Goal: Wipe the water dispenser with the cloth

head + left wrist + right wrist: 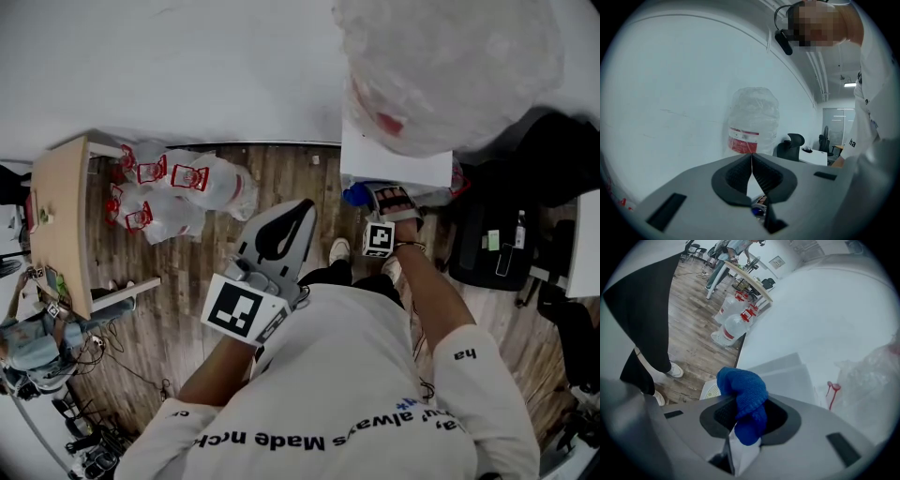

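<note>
The water dispenser is a white box against the wall, topped by a plastic-wrapped bottle with a red label. My right gripper is shut on a blue knitted cloth, which bulges out above the jaws, just beside the dispenser's white body. In the head view the blue cloth shows at the dispenser's front lower edge. My left gripper is held off to the left, shut with nothing between its jaws. In the left gripper view my left gripper points at the wrapped bottle from a distance.
Several spare water bottles in plastic lie on the wooden floor by the wall. A light wooden table stands to the left. A black office chair and a white desk are to the right. The person's white shoes stand near the dispenser.
</note>
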Action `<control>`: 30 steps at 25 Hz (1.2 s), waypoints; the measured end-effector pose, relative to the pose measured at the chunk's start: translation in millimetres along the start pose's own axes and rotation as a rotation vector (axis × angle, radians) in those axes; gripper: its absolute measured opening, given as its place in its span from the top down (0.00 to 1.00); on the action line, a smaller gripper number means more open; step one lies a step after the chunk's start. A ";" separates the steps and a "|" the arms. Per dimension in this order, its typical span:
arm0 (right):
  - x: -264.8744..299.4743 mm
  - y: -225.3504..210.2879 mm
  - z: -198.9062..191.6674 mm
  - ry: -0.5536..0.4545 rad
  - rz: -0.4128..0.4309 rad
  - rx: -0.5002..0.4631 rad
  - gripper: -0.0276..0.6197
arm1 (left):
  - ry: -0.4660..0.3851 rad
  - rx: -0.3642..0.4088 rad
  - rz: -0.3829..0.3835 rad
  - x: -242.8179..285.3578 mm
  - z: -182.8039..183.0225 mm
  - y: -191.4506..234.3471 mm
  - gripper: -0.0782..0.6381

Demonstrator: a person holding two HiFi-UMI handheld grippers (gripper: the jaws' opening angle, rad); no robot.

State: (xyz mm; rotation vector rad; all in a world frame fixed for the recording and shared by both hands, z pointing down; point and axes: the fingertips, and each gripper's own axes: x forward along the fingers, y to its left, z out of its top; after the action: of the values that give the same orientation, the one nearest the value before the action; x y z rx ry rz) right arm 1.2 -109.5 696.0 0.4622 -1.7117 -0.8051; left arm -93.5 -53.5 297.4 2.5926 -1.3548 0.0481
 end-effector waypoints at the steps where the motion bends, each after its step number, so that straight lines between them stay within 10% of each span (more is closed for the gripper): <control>1: -1.1 0.4 -5.0 0.009 0.000 -0.004 0.77 | 0.001 0.001 -0.003 1.2 0.3 -1.6 0.86; 30: -42.3 17.1 -142.7 0.170 -0.013 0.197 0.77 | 0.004 0.003 -0.079 44.7 -0.5 -70.7 0.86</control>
State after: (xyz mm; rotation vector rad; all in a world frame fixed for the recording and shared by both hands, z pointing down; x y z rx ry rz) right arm 151.0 -108.8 698.5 0.6579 -1.6370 -0.5911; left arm -10.2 -50.4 291.2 2.6442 -1.2510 0.0425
